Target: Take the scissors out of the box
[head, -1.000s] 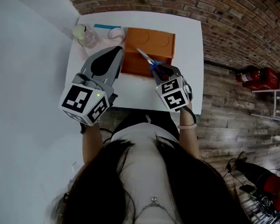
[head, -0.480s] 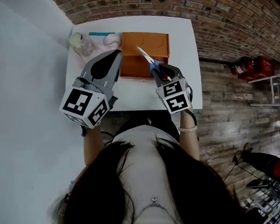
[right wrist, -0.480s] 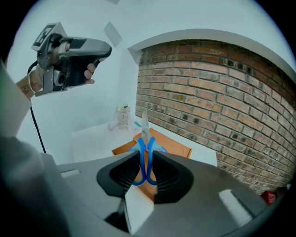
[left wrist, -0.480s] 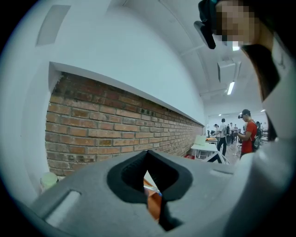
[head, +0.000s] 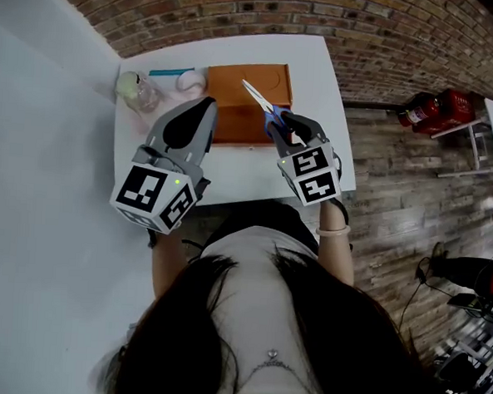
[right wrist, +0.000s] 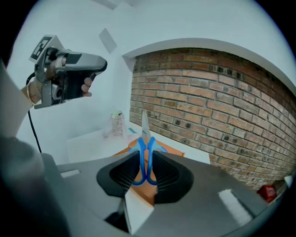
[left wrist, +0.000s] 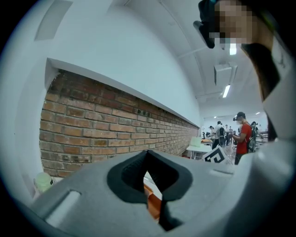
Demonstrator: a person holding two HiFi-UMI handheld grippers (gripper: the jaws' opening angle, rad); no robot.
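Over the box (head: pixel 235 108), right gripper (head: pixel 286 128) clamps the scissors (head: pixel 257 98) by their handles, blades pointing toward 11 o'clock; left gripper (head: pixel 208 105), at 9 o'clock, is closed on nothing.

A white table (head: pixel 231 170) is set against a brick wall (head: pixel 365 24), and at its far left corner a clear bottle (head: pixel 135 89), a teal strip (head: pixel 171 72) and a small white round object (head: pixel 191 81) are grouped close together. A red fire extinguisher (head: pixel 431 107) is seen on the wooden plank floor (head: pixel 396 201) to the table's right, and a person in a red top (left wrist: pixel 243 136) is seen standing far down the room.
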